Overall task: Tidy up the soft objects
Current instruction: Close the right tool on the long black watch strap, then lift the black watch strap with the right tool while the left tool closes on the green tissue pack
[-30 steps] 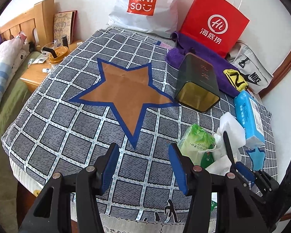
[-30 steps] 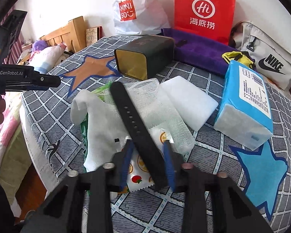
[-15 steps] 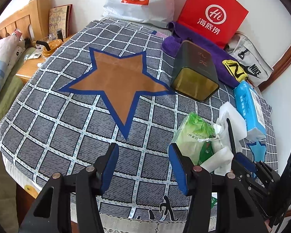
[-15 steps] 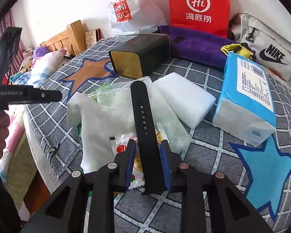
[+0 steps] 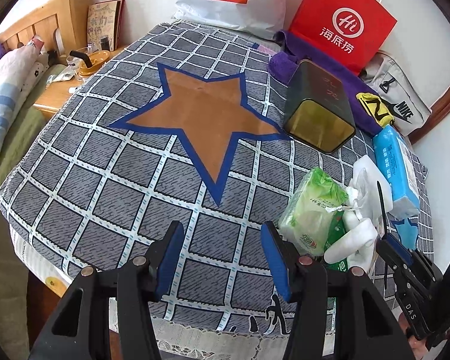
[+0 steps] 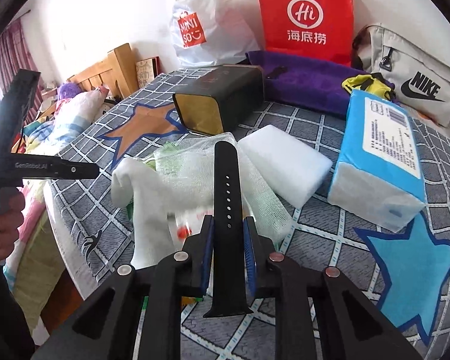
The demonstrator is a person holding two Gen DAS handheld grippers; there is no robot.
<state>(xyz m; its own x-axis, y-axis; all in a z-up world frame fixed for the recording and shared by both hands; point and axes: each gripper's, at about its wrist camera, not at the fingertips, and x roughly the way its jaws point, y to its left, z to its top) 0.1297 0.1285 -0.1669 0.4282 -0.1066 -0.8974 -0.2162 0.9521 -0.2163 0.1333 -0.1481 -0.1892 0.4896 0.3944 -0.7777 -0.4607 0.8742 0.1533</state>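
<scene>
Ahead and left we have open bedspread (image 5: 111, 180). On the right, the green packet (image 5: 312, 210), white sponge (image 6: 285, 171), blue tissue pack (image 6: 381, 162) and far dark tin (image 5: 318, 111) crowd the way.

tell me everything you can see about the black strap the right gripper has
The strap is a matte black band, rubbery-looking, like a watch band, with a row of small holes down its middle and one rounded end. It is held roughly straight, pointing away from the camera, lifted above the white gauze. The right gripper is shut on its lower half, a blue pad on each edge; its wider squared end sticks out below. In the left view it shows edge-on as a thin dark line.
</scene>
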